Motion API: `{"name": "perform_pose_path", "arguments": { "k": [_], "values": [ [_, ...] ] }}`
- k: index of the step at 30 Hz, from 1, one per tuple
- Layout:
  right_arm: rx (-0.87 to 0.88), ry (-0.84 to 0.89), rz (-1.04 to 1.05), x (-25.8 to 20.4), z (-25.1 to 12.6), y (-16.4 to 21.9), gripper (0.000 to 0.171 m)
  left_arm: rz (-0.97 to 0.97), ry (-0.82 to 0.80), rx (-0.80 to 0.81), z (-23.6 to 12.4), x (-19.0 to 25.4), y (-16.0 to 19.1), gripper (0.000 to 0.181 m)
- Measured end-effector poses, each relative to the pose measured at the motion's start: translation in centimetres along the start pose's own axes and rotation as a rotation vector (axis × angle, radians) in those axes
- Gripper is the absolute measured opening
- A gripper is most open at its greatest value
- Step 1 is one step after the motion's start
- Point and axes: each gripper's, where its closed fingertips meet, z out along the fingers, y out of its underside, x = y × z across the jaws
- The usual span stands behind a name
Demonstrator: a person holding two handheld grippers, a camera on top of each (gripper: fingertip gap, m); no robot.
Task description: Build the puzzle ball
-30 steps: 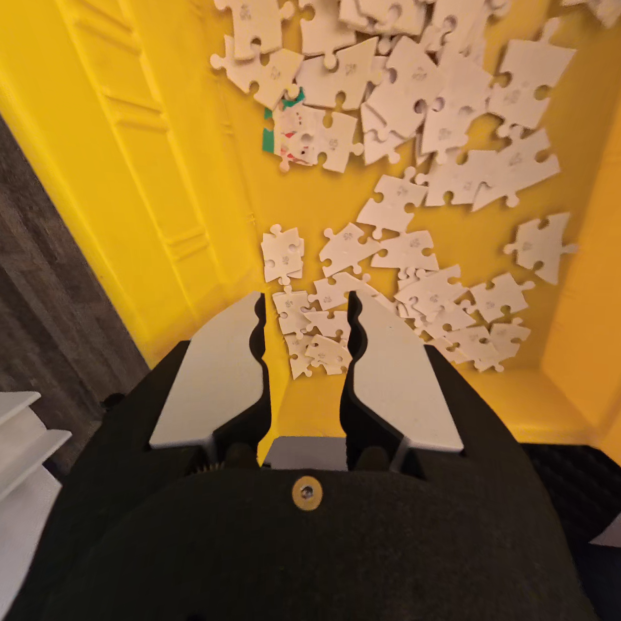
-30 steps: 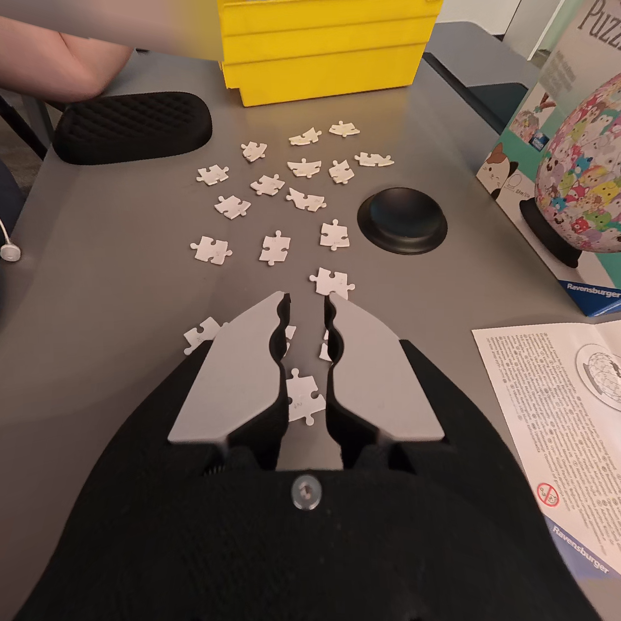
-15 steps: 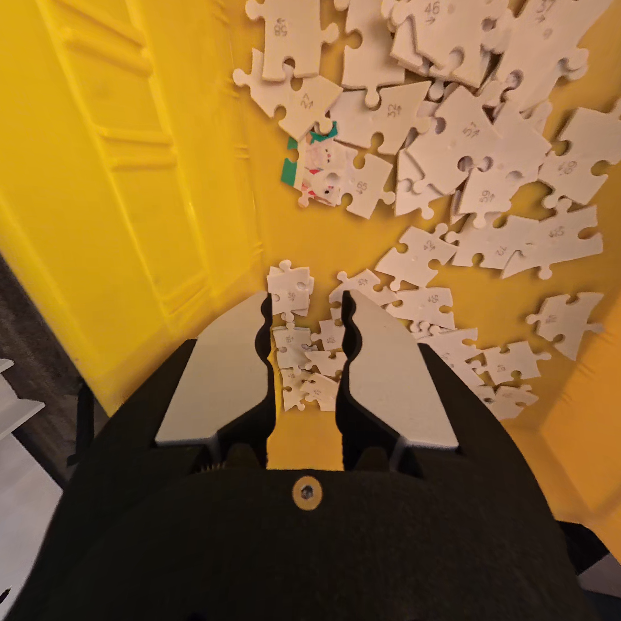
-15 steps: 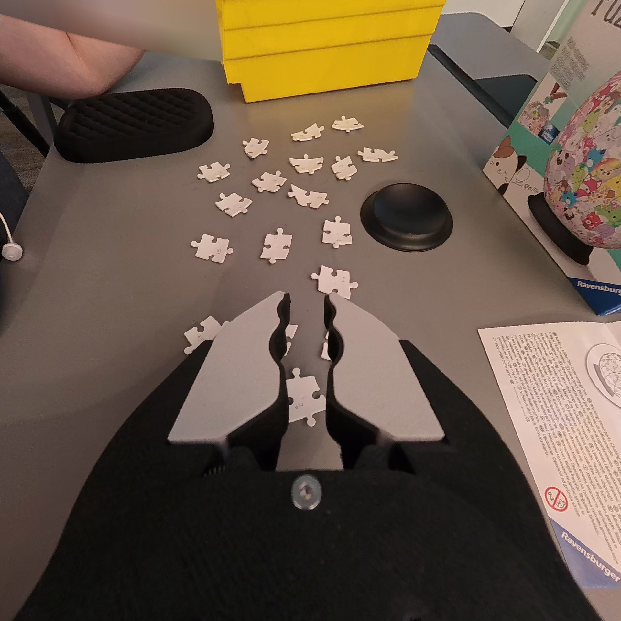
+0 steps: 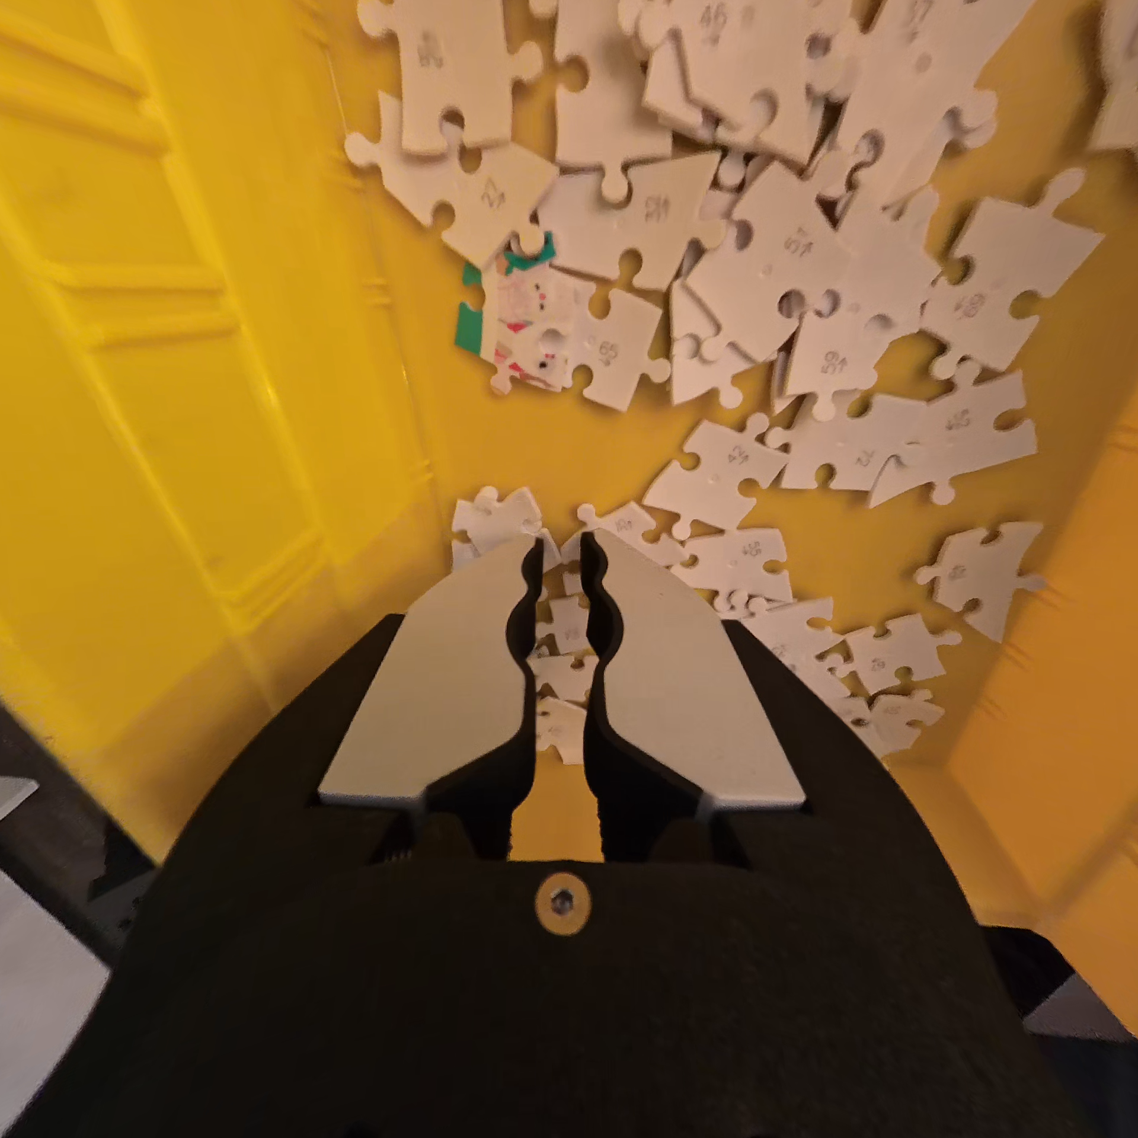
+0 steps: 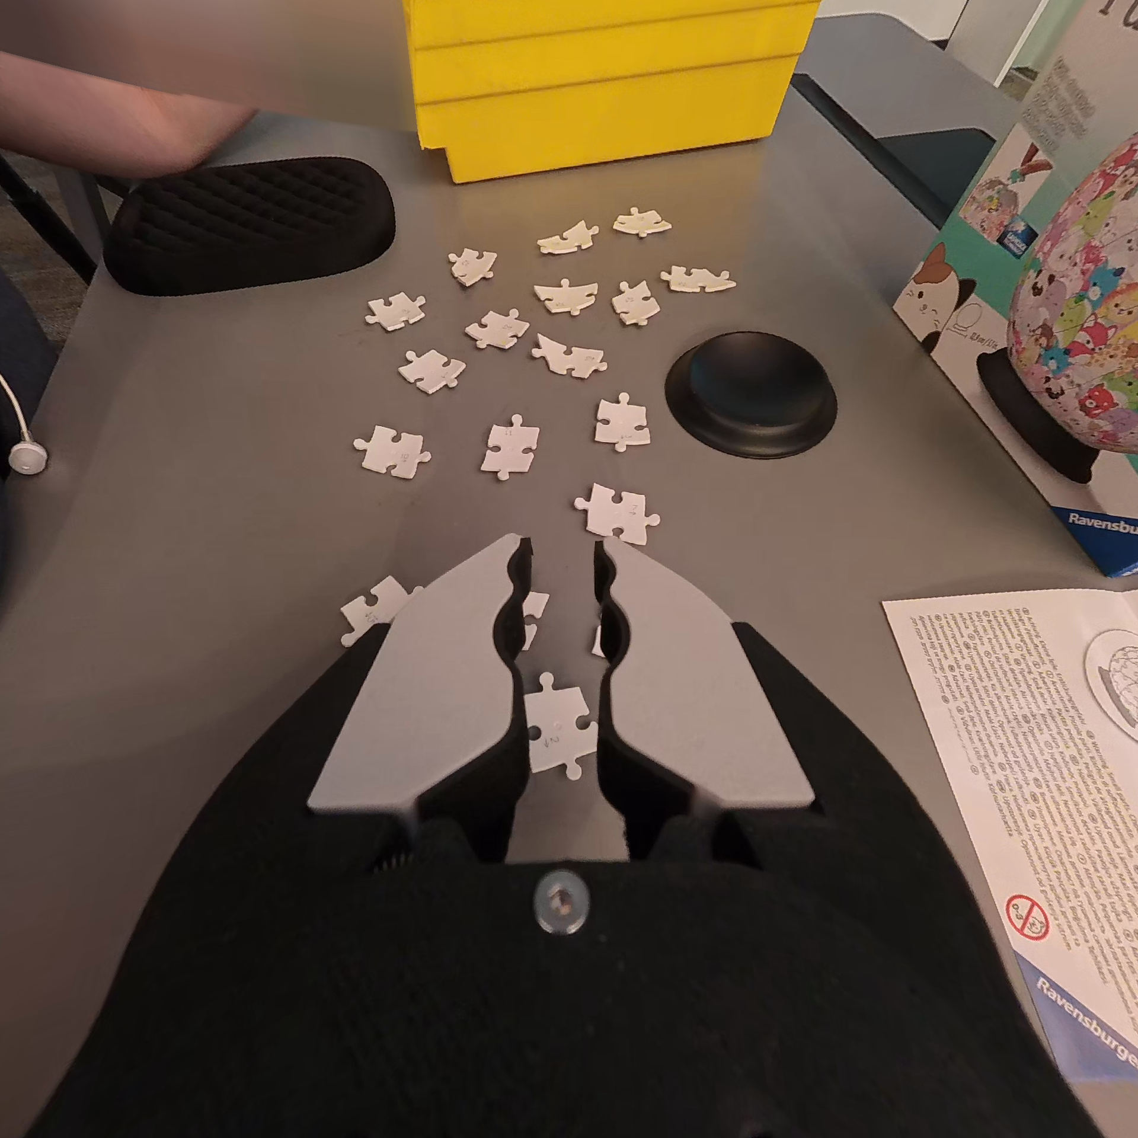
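Observation:
In the left wrist view my left gripper (image 5: 559,542) is down inside the yellow bin (image 5: 203,369). Its jaws stand a narrow gap apart over a small heap of white puzzle pieces (image 5: 563,671) by the bin's left wall. I cannot see a piece held between them. Many more white pieces (image 5: 800,258) lie face down farther in, and one piece shows its coloured face (image 5: 523,332). My right gripper (image 6: 560,545) hovers over the grey table (image 6: 185,554), slightly open and empty. Loose white pieces (image 6: 511,449) are spread in front of it, and one piece (image 6: 557,726) lies under its jaws.
A black round stand (image 6: 750,394) sits right of the pieces. The puzzle box (image 6: 1047,308) and an instruction sheet (image 6: 1016,739) are at the right. The yellow bin (image 6: 603,86) stands at the back, with a black pad (image 6: 246,221) and a person's arm (image 6: 111,123) at the back left. There is about 55 centimetres between the tips of the two grippers.
My left gripper has moved deeper into the bin towards the small heap, and its jaws have narrowed a lot. The right gripper has barely moved.

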Motion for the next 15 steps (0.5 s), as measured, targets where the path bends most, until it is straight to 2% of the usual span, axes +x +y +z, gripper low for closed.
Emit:
{"name": "perform_pose_path", "arguments": {
  "k": [3,9,15],
  "values": [
    [-0.004,-0.001,-0.002,-0.1,0.0,0.0,0.02,-0.024,-0.019,0.05,-0.6,-0.2,-0.8,0.024],
    [-0.006,-0.001,-0.006,-0.1,0.0,0.1,0.02,-0.112,0.031,-0.014,-0.1,0.0,0.3,0.033],
    [-0.011,-0.006,-0.004,-0.2,0.1,0.2,0.02,-0.136,0.005,-0.026,-0.1,-0.8,0.6,0.037]
  ]
}}
